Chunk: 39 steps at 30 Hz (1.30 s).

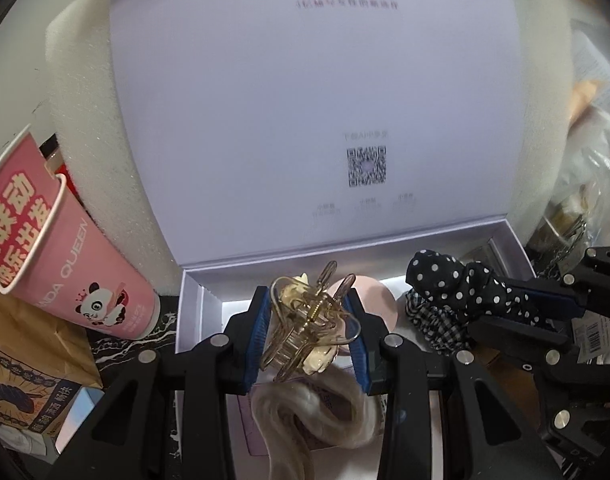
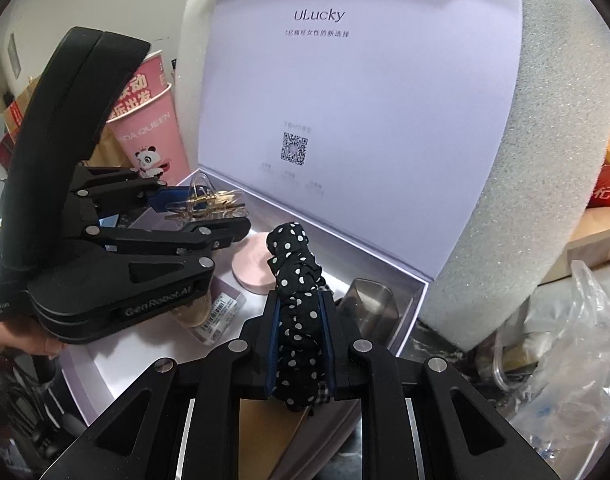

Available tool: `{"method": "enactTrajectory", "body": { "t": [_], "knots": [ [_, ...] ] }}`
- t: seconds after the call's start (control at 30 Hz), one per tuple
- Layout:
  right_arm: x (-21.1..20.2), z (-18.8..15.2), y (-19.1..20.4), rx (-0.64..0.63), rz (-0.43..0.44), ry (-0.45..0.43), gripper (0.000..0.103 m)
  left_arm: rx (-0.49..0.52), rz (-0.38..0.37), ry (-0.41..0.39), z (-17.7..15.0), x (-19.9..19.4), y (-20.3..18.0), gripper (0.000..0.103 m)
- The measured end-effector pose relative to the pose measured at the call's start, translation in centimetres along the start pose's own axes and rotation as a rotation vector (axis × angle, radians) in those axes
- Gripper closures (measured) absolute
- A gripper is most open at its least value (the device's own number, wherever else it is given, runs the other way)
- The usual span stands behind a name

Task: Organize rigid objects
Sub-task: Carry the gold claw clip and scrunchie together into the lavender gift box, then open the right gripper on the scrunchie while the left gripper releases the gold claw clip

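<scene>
The amber hair claw, clamped across its body by the left gripper, hangs above the white box's left end, while the right gripper pinches the polka-dot scrunchie over its middle, both apparently poised for lowering inside.

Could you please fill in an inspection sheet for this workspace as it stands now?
Surface: dark marbled tabletop, mostly covered.
Job's things: open white box with its lid up; inside it a pink round case, a grey container.
Clutter: pink paper cup, foam block, plastic bag.
Grippers: left gripper shut on amber hair claw; right gripper shut on polka-dot scrunchie.
Cables: nothing seen.
Surroundings: cardboard cartons, crowded.
</scene>
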State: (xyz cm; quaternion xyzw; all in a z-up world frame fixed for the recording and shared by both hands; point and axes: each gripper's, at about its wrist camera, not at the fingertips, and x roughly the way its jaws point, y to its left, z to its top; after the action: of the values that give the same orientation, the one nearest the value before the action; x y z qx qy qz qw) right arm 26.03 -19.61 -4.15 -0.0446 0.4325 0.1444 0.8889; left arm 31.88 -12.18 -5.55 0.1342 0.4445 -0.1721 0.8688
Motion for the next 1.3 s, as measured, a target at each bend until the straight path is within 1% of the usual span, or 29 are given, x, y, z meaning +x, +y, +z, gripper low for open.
{"method": "enactTrajectory", "body": {
  "t": [0.2, 0.27, 0.43, 0.5, 0.57, 0.63, 0.73, 0.77, 0.87, 1.17, 1.3],
  "knots": [
    [0.9, 0.5, 0.6, -0.005, -0.013, 0.007, 0.083, 0.009, 0.01, -0.003, 0.1, 0.2, -0.3, 0.067],
    [0.3, -0.2, 0.6, 0.0, -0.017, 0.002, 0.083, 0.01, 0.015, -0.003, 0.0, -0.6, -0.8, 0.067],
    [-0.3, -0.4, 1.1, 0.0, -0.043, 0.001, 0.081, 0.007, 0.033, 0.0, -0.5, -0.4, -1.0, 0.067],
    [-0.6, -0.4, 1.0, 0.017, -0.057, -0.002, 0.075, 0.008, 0.03, 0.001, -0.7, -0.7, -1.2, 0.067],
    [-0.8, -0.4, 0.9, 0.026, -0.058, -0.003, 0.064, 0.006, 0.027, -0.002, -0.6, -0.9, -1.3, 0.067],
    [-1.0, -0.5, 0.7, 0.032, -0.059, -0.005, 0.061, 0.0, 0.032, -0.005, -0.5, -1.2, -1.5, 0.067],
    [-1.4, -0.6, 0.3, 0.034, -0.066, -0.009, 0.053, -0.015, 0.04, 0.002, -0.3, -1.7, -1.6, 0.067],
    [-1.6, -0.5, 0.2, 0.036, -0.066, -0.013, 0.051, -0.016, 0.038, 0.002, -0.2, -1.9, -1.7, 0.067],
    [-2.3, -0.6, -0.3, 0.037, -0.07, -0.024, 0.049, -0.019, 0.039, 0.002, -0.1, -2.5, -1.9, 0.067],
    [-4.7, -1.3, -0.6, 0.05, -0.091, -0.041, 0.048, -0.04, 0.054, -0.017, 0.0, -4.6, -1.7, 0.067],
    [-5.7, -1.5, -0.8, 0.054, -0.099, -0.05, 0.048, -0.044, 0.056, -0.024, -0.5, -5.3, -1.4, 0.067]
  ]
}}
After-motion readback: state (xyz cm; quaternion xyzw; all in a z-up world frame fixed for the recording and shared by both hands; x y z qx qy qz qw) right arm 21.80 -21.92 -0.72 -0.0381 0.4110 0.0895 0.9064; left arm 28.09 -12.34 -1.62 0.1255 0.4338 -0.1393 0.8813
